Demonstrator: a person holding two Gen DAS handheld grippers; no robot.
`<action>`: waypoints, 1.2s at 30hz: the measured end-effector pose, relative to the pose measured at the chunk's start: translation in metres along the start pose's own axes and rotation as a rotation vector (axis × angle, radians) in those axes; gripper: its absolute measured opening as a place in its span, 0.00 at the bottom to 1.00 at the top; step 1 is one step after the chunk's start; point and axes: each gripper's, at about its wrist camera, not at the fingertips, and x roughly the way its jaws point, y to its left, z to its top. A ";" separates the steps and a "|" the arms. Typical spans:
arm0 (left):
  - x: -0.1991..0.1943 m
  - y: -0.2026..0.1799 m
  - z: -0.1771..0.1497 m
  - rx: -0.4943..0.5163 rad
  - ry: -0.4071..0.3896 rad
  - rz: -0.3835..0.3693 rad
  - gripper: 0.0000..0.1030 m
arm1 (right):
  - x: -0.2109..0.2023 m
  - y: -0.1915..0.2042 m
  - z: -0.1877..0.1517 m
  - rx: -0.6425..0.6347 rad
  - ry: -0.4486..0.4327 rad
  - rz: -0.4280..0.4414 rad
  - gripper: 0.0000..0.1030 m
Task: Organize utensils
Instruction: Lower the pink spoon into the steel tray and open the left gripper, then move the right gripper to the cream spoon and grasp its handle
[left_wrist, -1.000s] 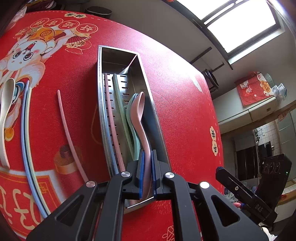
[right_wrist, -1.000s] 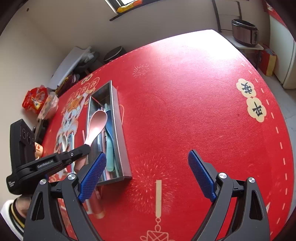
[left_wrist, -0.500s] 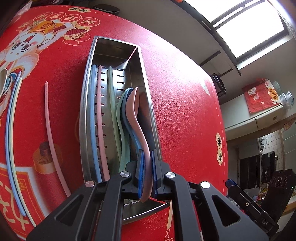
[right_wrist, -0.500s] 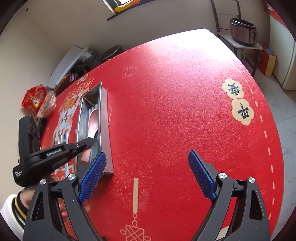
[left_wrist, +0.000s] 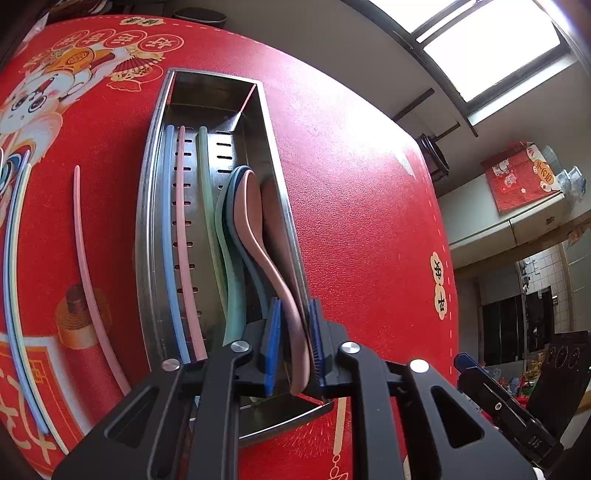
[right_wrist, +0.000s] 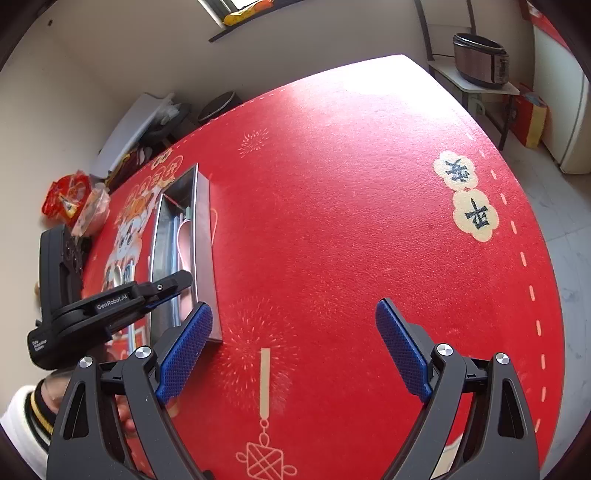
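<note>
Left wrist view: long perforated steel tray (left_wrist: 155, 206) at frame centre holds chopsticks and nested spoons. Left claw (left_wrist: 294, 341) opening, pink spoon (left_wrist: 258, 221) handle between pads (loose).
Right wrist view: right claw (right_wrist: 293, 350) wide, empty, above red counter (right_wrist: 351, 221).

A metal utensil tray (left_wrist: 218, 85) is sitting on the tablecloth (left_wrist: 351, 184). Inside it, three chopsticks (left_wrist: 181, 236) are lying lengthwise along the left side, and stacked spoons (left_wrist: 243, 206) are lying against the right wall. Left of the tray, a single chopstick (left_wrist: 86, 266) is lying on the cloth, with more chopsticks (left_wrist: 13, 277) farther left. In the right wrist view, the tray (right_wrist: 203, 236) is sitting at the cloth's left part.
</note>
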 end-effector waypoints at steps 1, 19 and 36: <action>-0.001 -0.002 0.001 0.005 -0.004 -0.001 0.26 | 0.000 0.000 0.000 0.000 -0.001 -0.001 0.84; -0.089 0.026 -0.013 0.255 -0.164 0.259 0.94 | 0.015 0.071 -0.004 -0.091 -0.049 0.027 0.84; -0.144 0.165 -0.014 0.127 -0.143 0.428 0.94 | 0.055 0.201 -0.035 -0.296 -0.020 0.047 0.84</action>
